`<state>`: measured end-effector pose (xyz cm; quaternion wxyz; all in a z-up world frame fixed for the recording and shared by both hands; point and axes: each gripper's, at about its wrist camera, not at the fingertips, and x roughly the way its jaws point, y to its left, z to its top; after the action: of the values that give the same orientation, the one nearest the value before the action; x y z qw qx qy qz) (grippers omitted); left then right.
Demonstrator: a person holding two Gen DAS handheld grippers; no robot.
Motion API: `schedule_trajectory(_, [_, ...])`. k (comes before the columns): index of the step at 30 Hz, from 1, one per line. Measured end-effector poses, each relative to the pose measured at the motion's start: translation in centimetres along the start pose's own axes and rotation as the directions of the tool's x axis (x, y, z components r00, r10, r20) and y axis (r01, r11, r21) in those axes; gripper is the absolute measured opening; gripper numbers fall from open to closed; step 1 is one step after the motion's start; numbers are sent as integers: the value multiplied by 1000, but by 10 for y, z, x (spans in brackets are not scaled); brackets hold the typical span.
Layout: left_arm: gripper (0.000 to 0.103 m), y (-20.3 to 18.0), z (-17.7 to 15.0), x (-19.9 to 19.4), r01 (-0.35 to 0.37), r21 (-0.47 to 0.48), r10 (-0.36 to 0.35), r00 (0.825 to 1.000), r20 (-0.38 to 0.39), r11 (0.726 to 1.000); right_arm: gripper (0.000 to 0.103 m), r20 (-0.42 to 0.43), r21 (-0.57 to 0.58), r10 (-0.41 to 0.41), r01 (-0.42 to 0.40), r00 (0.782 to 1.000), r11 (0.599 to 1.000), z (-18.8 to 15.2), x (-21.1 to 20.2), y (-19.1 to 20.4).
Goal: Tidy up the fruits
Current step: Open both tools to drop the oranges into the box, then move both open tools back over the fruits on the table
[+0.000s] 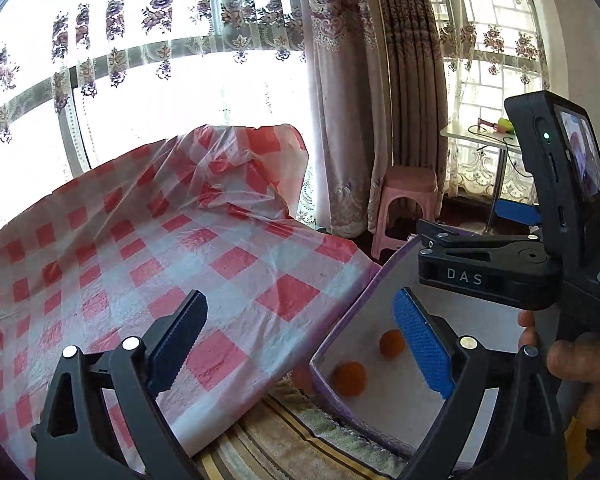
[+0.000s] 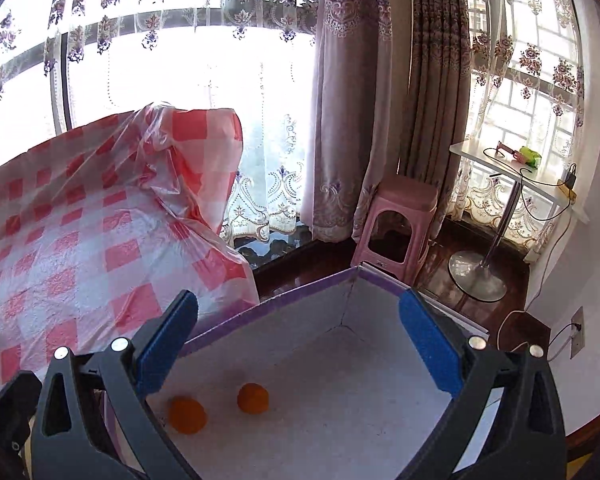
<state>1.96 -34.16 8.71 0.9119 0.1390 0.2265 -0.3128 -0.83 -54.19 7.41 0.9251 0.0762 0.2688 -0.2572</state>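
Observation:
Two oranges lie on the white floor of a purple-rimmed box [image 2: 300,292]: one [image 2: 187,415] at the left, one [image 2: 253,398] nearer the middle. My right gripper [image 2: 296,356] is open and empty, held above the box. In the left wrist view the same box [image 1: 340,316] sits at the lower right with both oranges [image 1: 349,378] [image 1: 392,343] inside. My left gripper [image 1: 300,356] is open and empty, over the table edge beside the box. The right gripper's body [image 1: 500,268] shows there, above the box.
A table under a red-and-white checked plastic cloth [image 1: 160,260] stands left of the box, also in the right wrist view [image 2: 80,240]. A pink stool [image 2: 396,224], curtains and a small white side table [image 2: 512,168] stand behind. A striped rug [image 1: 284,440] lies below.

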Motion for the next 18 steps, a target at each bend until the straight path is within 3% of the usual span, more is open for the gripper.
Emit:
schedule_trajectory(5, [91,27,-4,-17,-39,-78,41,999,19,996,101,46,-28,92,-91,995,995,2,-31,15])
schedule_trajectory(8, [91,42,-10,-30,-57,-123,62,998,30,991,101,33,-34,208,-207,978,978,1,-40,29])
schedule_trajectory(18, [91,92,-42,-69,-153,-221,156,988,-2,963,101,-65,-53,325,-328,944,943,-23,-53,82])
